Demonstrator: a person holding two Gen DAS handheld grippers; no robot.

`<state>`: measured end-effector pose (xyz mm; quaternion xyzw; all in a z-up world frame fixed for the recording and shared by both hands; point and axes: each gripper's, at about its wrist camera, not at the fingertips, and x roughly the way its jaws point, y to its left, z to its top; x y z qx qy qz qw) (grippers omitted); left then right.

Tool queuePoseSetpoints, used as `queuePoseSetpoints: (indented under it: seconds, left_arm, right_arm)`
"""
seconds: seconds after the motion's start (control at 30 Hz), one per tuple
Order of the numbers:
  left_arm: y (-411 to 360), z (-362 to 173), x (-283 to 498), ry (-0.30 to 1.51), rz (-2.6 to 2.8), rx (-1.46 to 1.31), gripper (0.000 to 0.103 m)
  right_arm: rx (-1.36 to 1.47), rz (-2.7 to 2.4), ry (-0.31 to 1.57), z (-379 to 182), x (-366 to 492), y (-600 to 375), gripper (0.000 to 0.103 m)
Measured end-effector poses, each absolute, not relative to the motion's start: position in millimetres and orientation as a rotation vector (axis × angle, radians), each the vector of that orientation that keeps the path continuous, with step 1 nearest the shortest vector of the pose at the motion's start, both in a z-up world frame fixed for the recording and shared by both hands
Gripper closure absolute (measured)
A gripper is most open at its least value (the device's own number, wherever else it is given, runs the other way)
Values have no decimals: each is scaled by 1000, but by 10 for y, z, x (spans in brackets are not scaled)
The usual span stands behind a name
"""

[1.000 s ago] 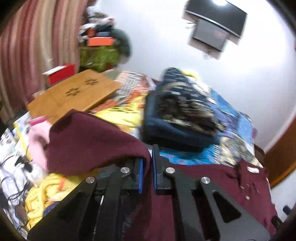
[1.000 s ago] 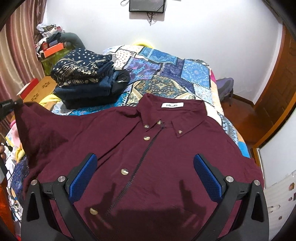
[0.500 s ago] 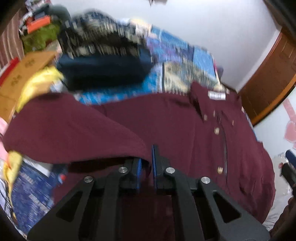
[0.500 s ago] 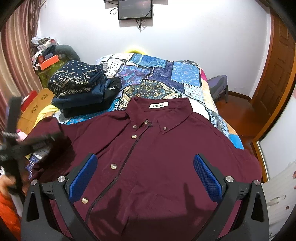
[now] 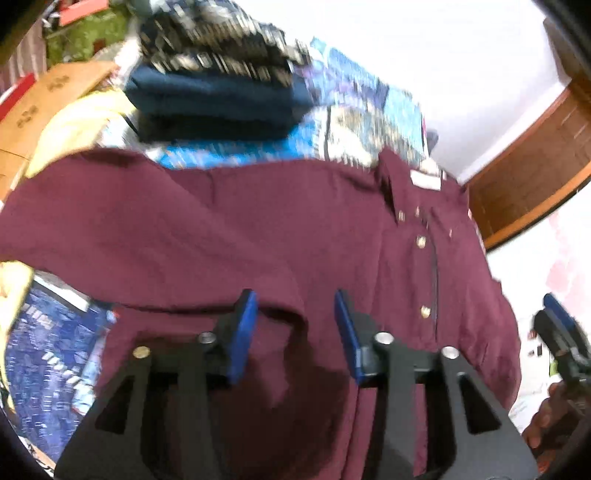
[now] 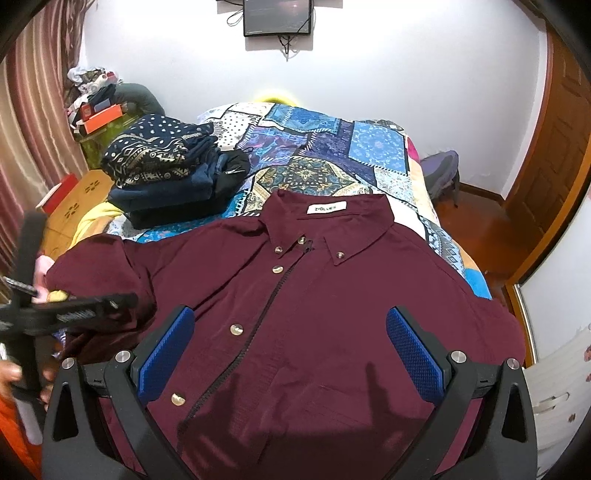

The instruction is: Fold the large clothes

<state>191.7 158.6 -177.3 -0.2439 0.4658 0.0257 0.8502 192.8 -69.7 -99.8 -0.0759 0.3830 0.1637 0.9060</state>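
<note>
The maroon shirt [image 6: 325, 302] lay face up, buttoned, across the near end of the bed [image 6: 373, 147], collar toward the wall. The left gripper [image 5: 295, 332] had just been opening; its jaws stood apart over the sleeve fold, pads clear of the cloth. The right gripper [image 6: 288, 354] hovered wide open above the shirt front. Folded clothes [image 6: 166, 173] sat by the bed's left edge.

White walls [image 6: 406, 74], wooden door [image 6: 554, 155] (right side), wall-mounted screen [image 6: 277, 16].

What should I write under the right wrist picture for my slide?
Open right gripper hovers over a maroon shirt spread front-up on a patchwork bedspread.
</note>
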Motion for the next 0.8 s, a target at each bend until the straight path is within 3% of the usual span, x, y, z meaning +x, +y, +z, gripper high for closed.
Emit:
queuePoseSetpoints:
  seconds: [0.2,0.3,0.53,0.8]
  left_arm:
    - [2252,-1382,1556,798,257,-527,41]
    - [2651,-1409,1380,755,377,-572,38]
    - [3551,-1910,960,772,551,-819,38]
    - [3779,-2739,1054,858,450,-1139,38]
  right_arm:
    - [-203,347,788,-1010,1939,-532,0]
    - [-225,351,787,-1015,1952,-446,0]
    - [-274,342,787,-1044,1994,-269,0]
    - [-307,314,821,-1121,2064,-176,0]
